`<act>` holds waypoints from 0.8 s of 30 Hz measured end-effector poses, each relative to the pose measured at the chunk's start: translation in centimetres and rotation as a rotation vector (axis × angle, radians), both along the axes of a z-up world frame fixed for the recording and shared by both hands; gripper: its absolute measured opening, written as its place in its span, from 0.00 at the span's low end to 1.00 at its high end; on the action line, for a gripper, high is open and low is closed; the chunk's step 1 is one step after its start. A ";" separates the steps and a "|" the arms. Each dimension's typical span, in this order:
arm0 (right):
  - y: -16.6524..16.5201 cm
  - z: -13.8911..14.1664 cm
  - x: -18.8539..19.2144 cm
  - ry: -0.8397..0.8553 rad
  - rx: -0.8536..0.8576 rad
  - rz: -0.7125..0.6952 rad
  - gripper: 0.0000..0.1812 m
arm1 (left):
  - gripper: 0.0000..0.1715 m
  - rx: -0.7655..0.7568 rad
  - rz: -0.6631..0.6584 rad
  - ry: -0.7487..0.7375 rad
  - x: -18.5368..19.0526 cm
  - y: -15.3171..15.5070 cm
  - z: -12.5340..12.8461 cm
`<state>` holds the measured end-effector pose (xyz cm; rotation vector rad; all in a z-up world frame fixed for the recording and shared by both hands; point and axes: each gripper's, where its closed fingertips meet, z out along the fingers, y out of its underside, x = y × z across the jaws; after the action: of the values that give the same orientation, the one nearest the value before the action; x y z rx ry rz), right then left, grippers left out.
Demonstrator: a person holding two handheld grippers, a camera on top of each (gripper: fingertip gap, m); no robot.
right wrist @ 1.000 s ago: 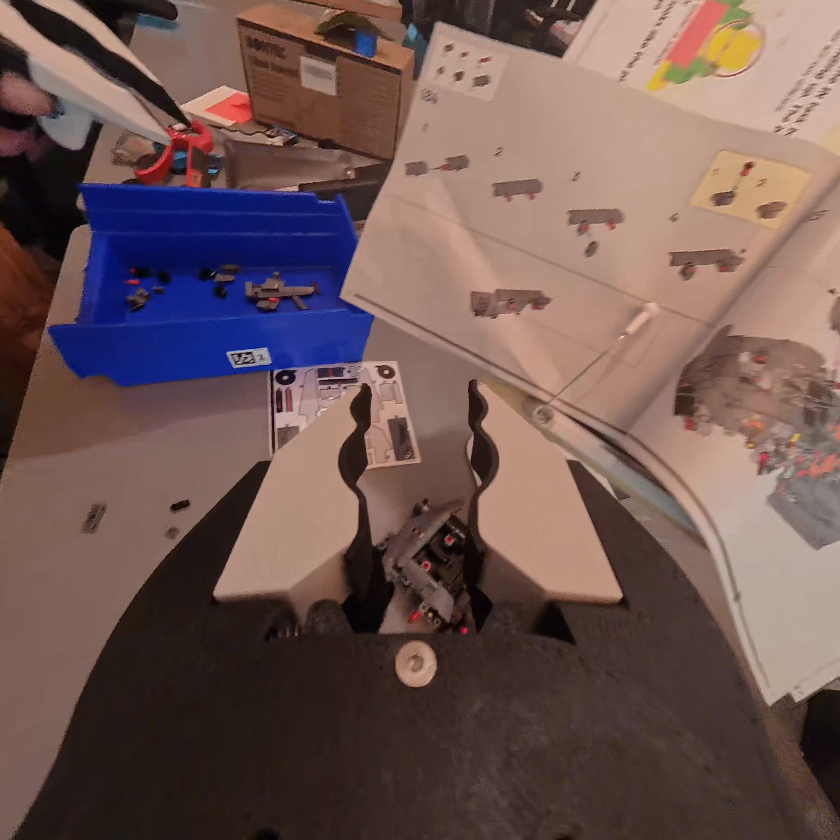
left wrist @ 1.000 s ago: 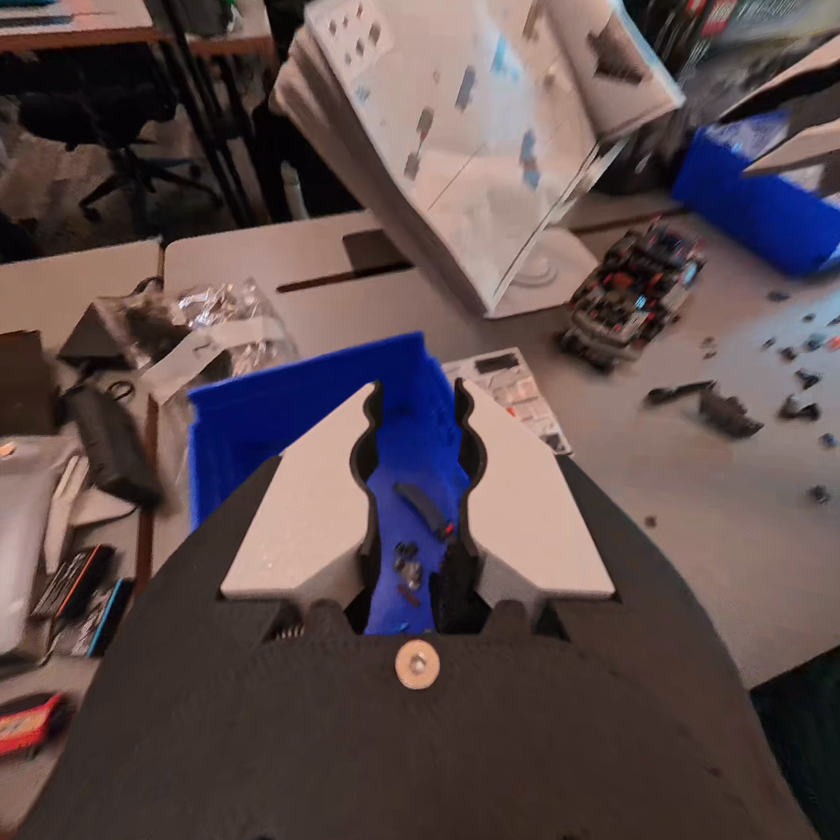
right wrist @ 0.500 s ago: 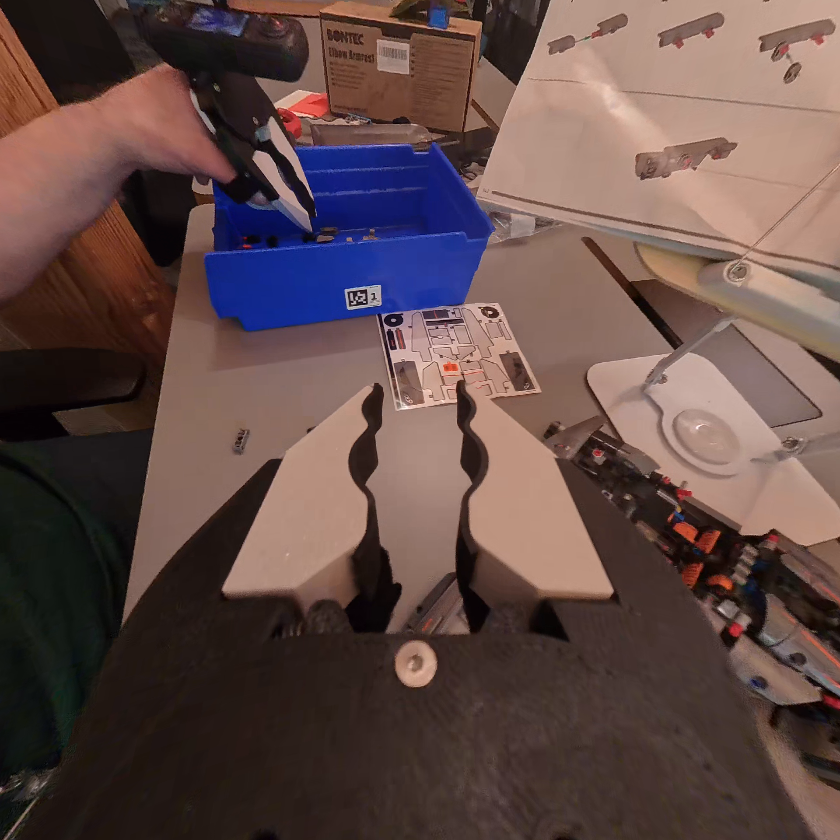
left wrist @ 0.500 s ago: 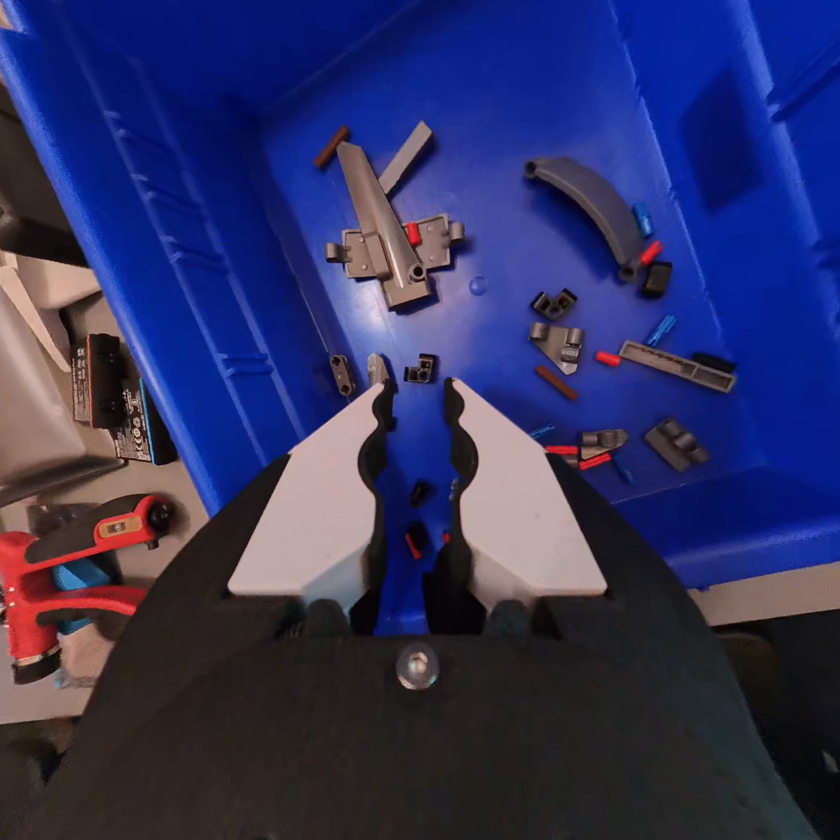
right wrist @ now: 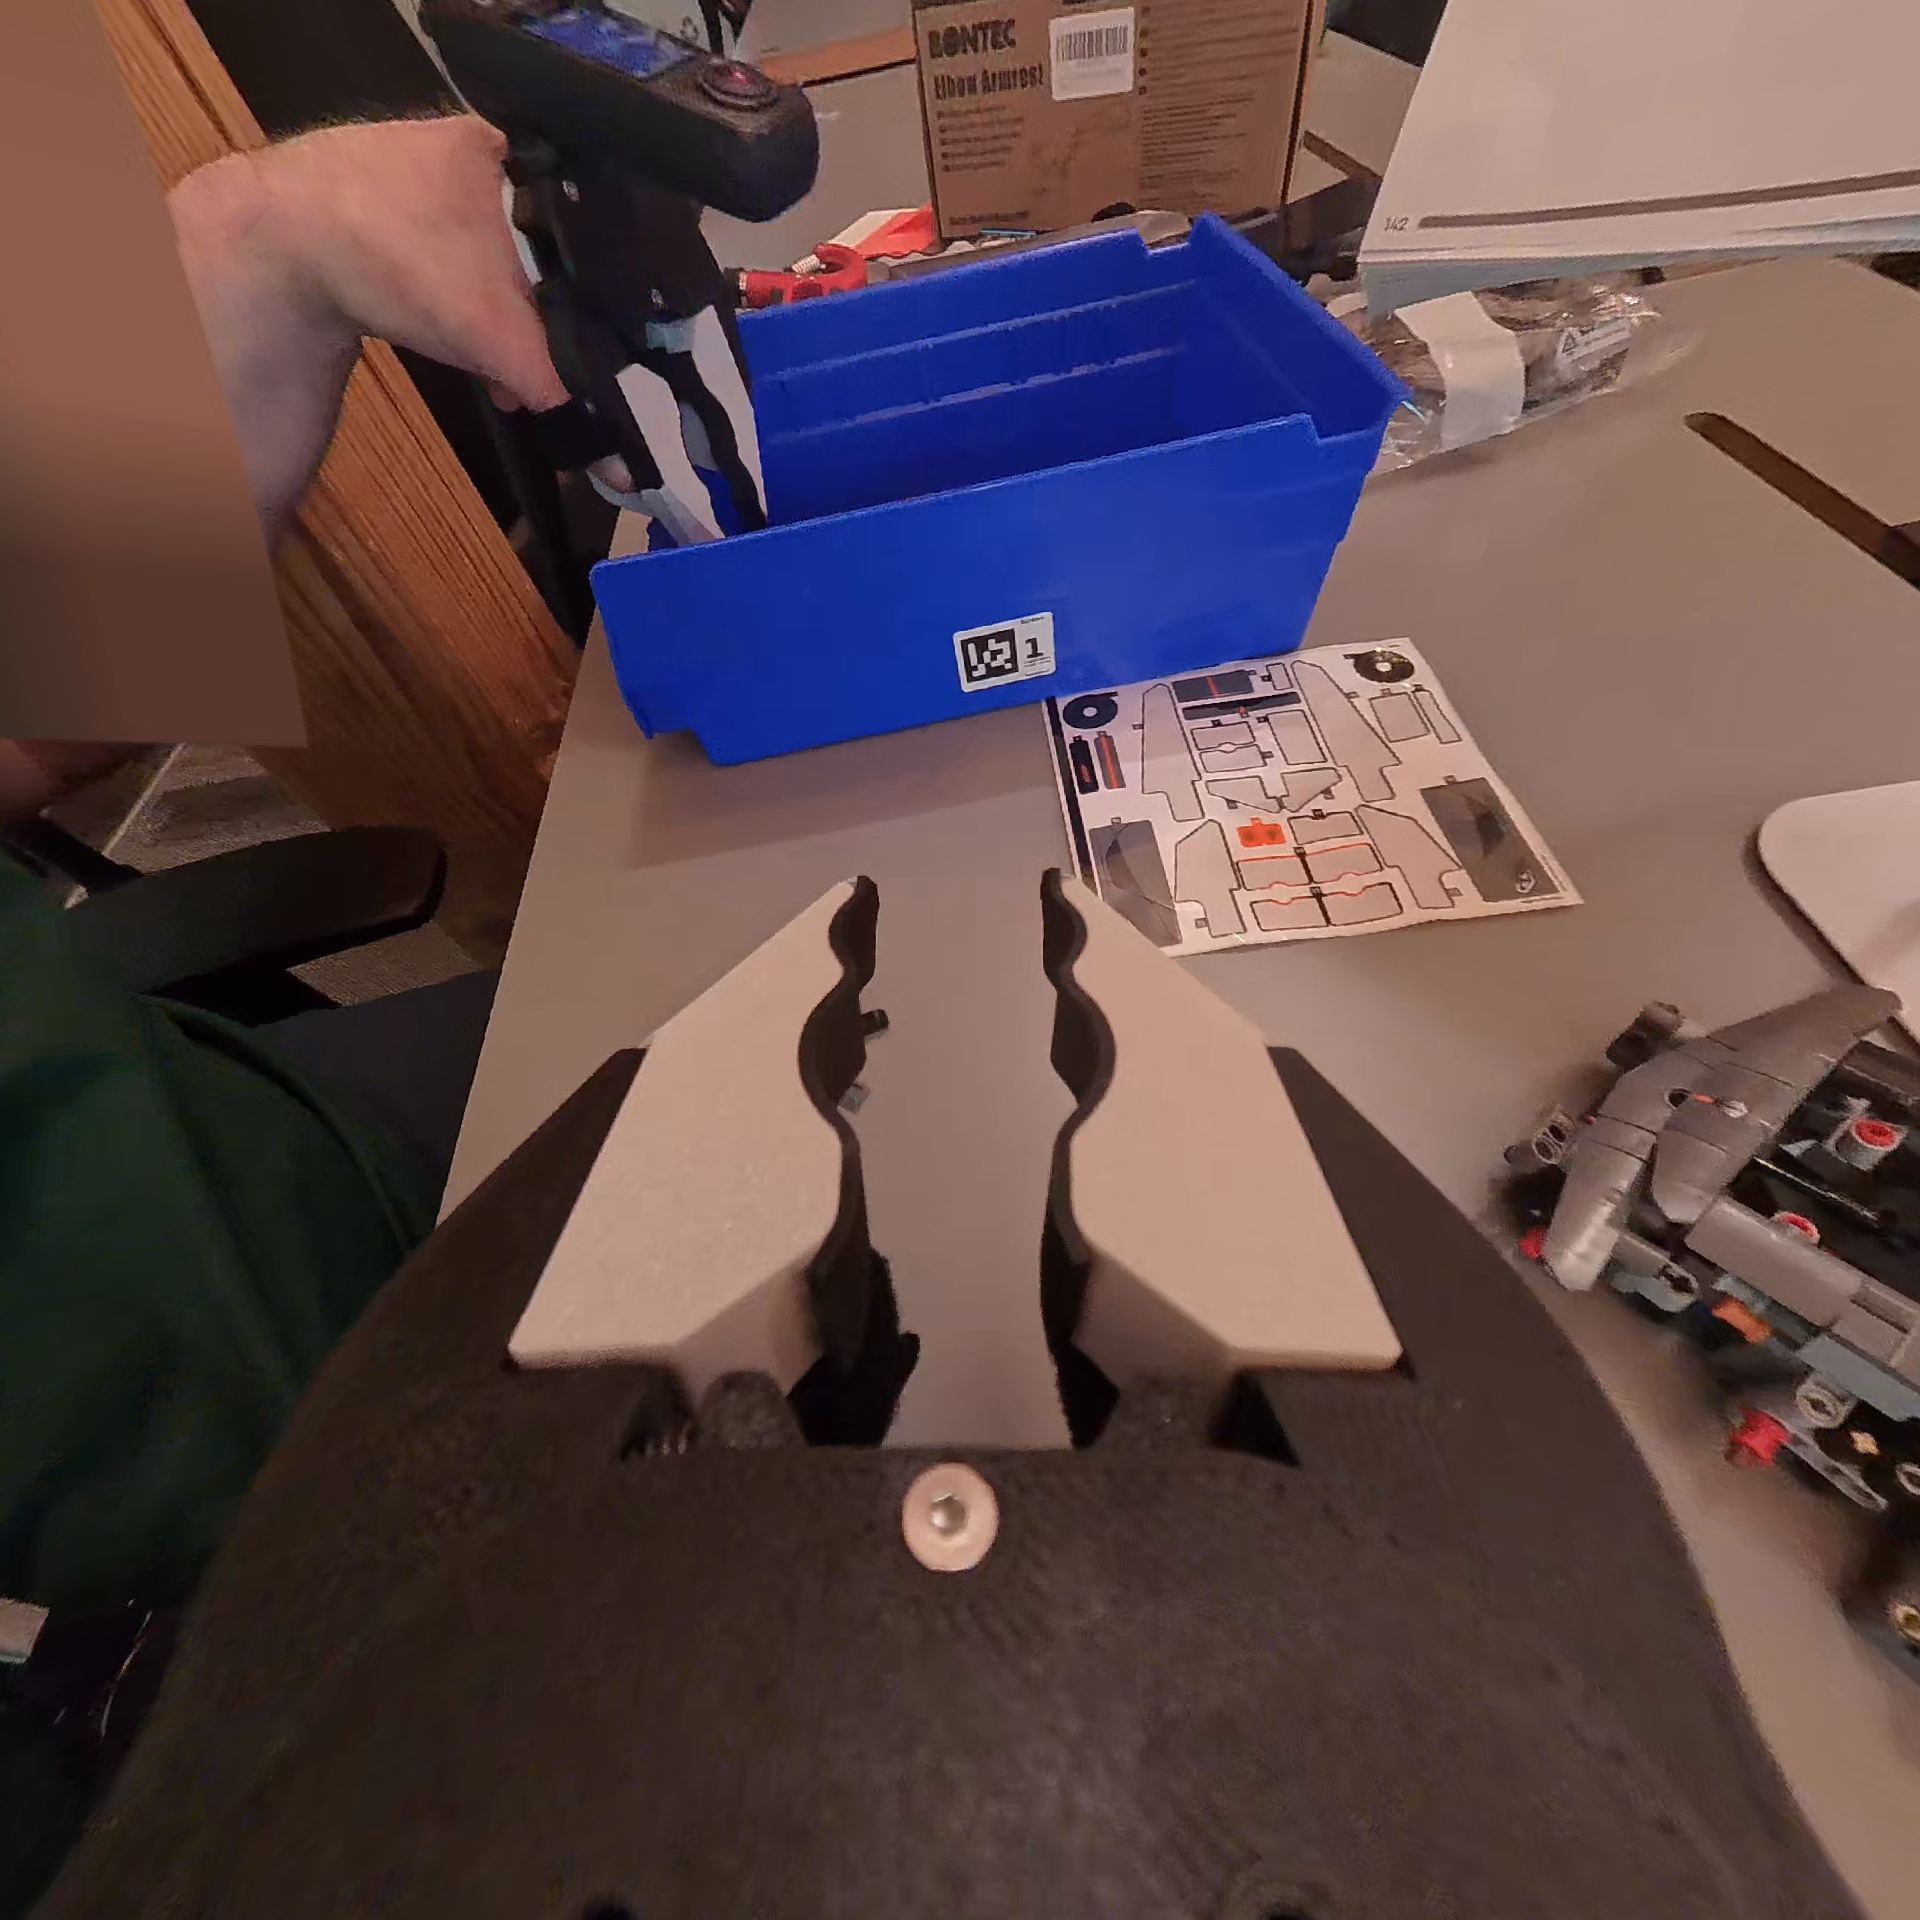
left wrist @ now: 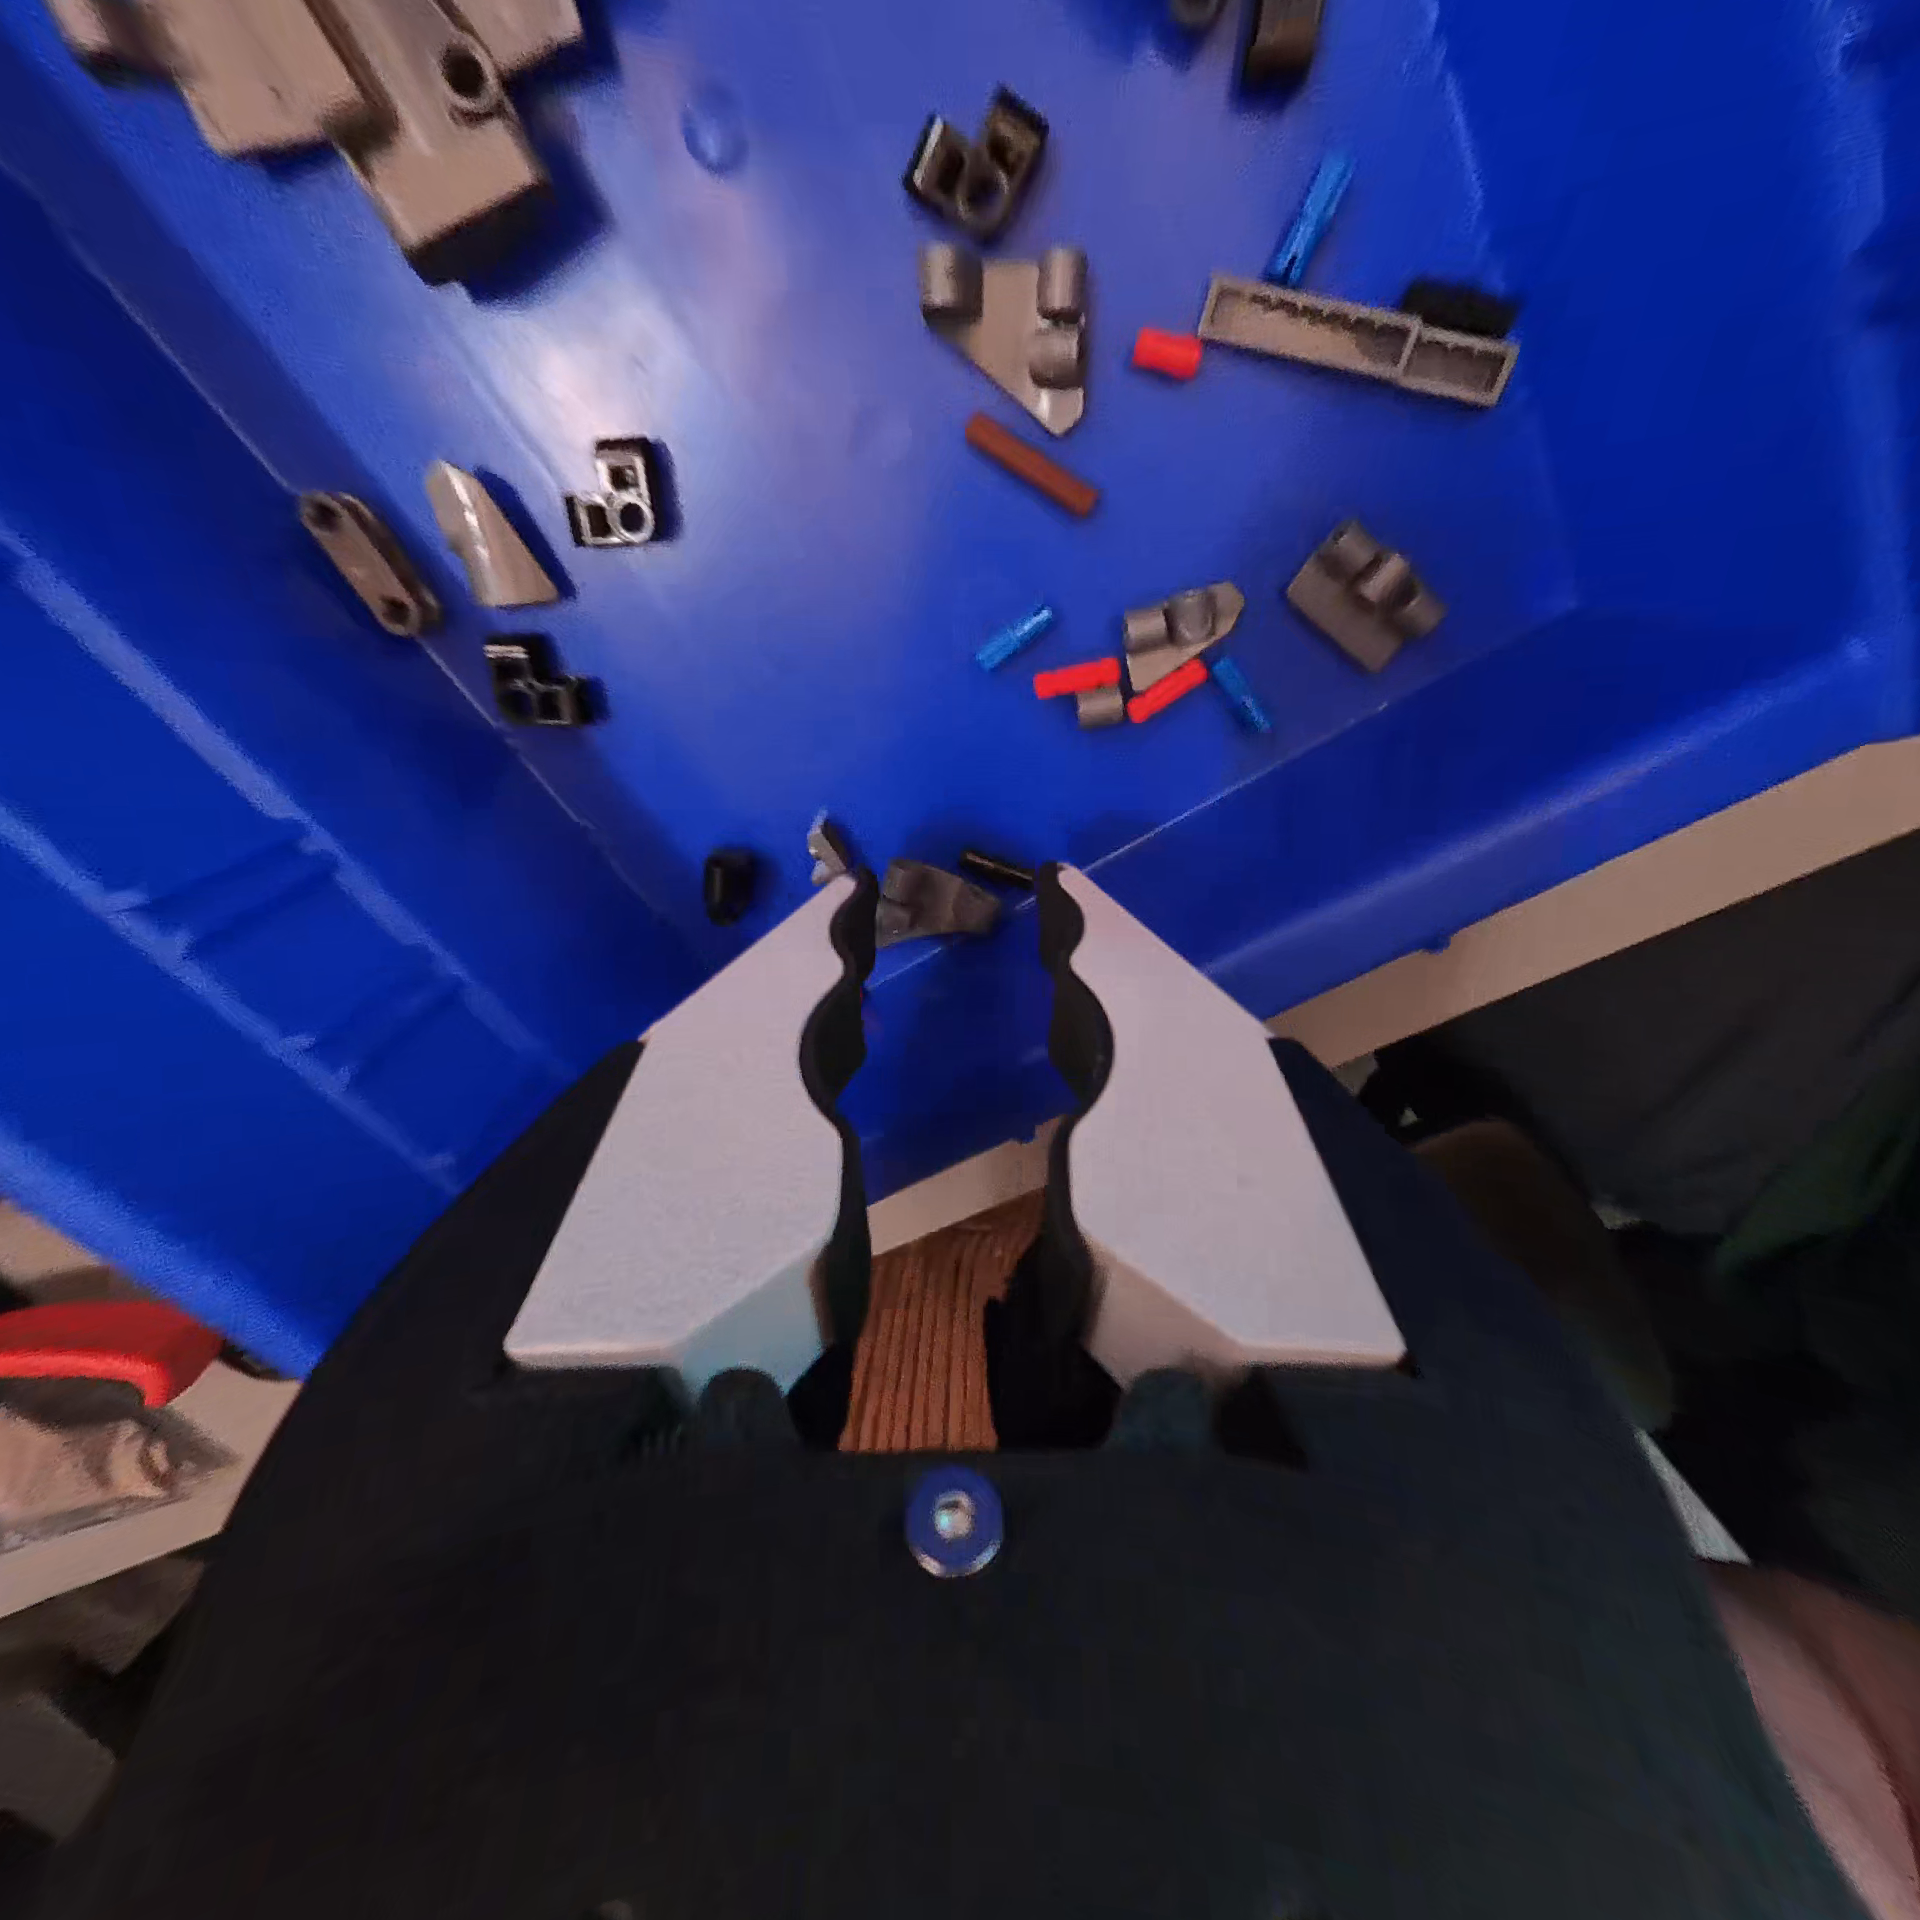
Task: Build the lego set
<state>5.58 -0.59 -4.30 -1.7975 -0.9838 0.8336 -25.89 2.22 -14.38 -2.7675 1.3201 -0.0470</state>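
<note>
My left gripper (left wrist: 948,883) is open inside the blue bin (left wrist: 312,935), low in a corner. A small grey Lego piece (left wrist: 935,906) lies between its tips, not gripped. Several loose pieces lie on the bin floor: a grey wedge plate (left wrist: 1023,332), a brown axle (left wrist: 1031,478), red pins (left wrist: 1075,681) and a black connector (left wrist: 540,686). My right gripper (right wrist: 958,894) is open and empty above the grey table (right wrist: 831,821). The part-built grey Lego model (right wrist: 1766,1226) lies to its right. The left gripper (right wrist: 675,447) also shows there, dipping into the bin's (right wrist: 987,582) left end.
A sticker sheet (right wrist: 1299,800) lies in front of the bin. A cardboard box (right wrist: 1112,104), plastic bags (right wrist: 1507,353) and the raised instruction booklet (right wrist: 1662,125) stand behind. A white stand base (right wrist: 1860,873) is at the right. The table edge and a chair (right wrist: 239,914) are at the left. Tip to tip, the grippers are about 35 cm apart. The black connector (left wrist: 540,686) lies some 7 cm from my left tips, 35 cm from my right tips. Measured from the fingertips, the part-built grey Lego model (right wrist: 1766,1226) is 15 cm or so from the right gripper and 45 cm from the left.
My left gripper swung from over the table down into the bin, then moved to its corner and opened a little wider. My right gripper moved left, off the model.
</note>
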 end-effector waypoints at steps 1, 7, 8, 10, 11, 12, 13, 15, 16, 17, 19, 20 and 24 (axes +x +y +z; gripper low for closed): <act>0.1 -0.1 -0.2 0.005 -0.002 0.003 0.16 | 0.17 -0.023 -0.006 -0.002 -0.1 -0.2 -0.2; 0.8 -0.2 -0.7 0.056 -0.014 0.028 0.16 | 0.17 -0.050 0.023 0.087 -1.5 0.0 -0.7; 0.9 -0.1 -0.7 0.058 -0.012 0.029 0.16 | 0.16 -0.061 -0.001 0.085 -1.1 -0.2 -0.8; 1.1 -0.1 -0.7 0.064 -0.006 0.030 0.16 | 0.17 -0.058 -0.051 0.020 0.8 -0.1 -0.6; 1.1 -0.1 -0.6 0.068 -0.005 0.029 0.16 | 0.16 -0.041 -0.075 0.010 1.5 0.1 -0.3; 1.3 -0.2 -0.4 0.068 -0.004 0.023 0.16 | 0.15 -0.024 -0.106 -0.013 2.3 0.1 0.0; 1.4 -0.3 -0.2 0.066 -0.003 0.016 0.15 | 0.14 -0.009 -0.149 -0.069 3.5 0.0 0.5; 1.6 -0.5 0.3 0.074 -0.007 0.003 0.15 | 0.14 -0.012 -0.224 -0.169 5.7 -0.7 1.2; 1.7 -0.5 0.6 0.082 -0.016 -0.005 0.15 | 0.15 -0.013 -0.257 -0.191 6.3 -1.0 1.4; 1.9 -0.6 0.9 0.091 -0.024 -0.013 0.15 | 0.15 -0.003 -0.298 -0.219 7.1 -1.2 1.5; 2.2 -0.4 1.3 0.121 -0.030 -0.026 0.15 | 0.15 -0.016 -0.377 -0.256 8.2 -2.1 1.4; 2.4 -0.3 1.5 0.131 -0.036 -0.032 0.15 | 0.16 -0.033 -0.388 -0.223 8.0 -2.3 0.8; 3.0 -0.5 1.9 0.136 -0.039 -0.054 0.15 | 0.19 -0.060 -0.406 -0.161 7.7 -2.3 -0.9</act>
<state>7.51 2.41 -4.79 -1.7675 -0.8329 0.9336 -18.20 -0.07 -15.30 -2.4292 1.8307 -0.3280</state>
